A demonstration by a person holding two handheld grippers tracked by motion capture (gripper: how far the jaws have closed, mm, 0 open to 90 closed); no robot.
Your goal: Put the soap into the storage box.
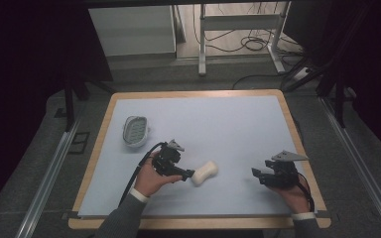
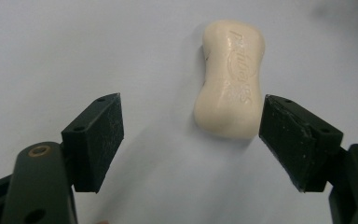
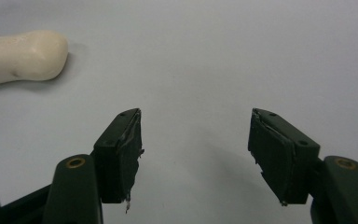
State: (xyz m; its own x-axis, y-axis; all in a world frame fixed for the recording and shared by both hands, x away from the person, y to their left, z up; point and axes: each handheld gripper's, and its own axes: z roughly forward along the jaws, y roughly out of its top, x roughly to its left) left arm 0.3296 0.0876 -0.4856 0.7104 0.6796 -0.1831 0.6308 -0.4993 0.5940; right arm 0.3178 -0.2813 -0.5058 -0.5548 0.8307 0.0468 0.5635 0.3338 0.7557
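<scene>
A cream bar of soap [image 1: 205,173] lies flat on the pale blue table mat [image 1: 203,124], a little left of the middle near the front. My left gripper [image 1: 187,175] points at its near end with its jaws wide open. In the left gripper view the soap [image 2: 230,77] lies just ahead of the open pads, closer to the right pad [image 2: 289,135], touching neither. My right gripper [image 1: 256,174] rests low near the right front of the mat, open and empty. In the right gripper view one end of the soap [image 3: 21,56] shows at the far left.
A white oval soap dish with a ribbed green insert [image 1: 135,131] stands on the mat's left side, behind my left hand. The wooden table edge [image 1: 297,144] frames the mat. Beyond it are metal rails, table legs and cables on the floor.
</scene>
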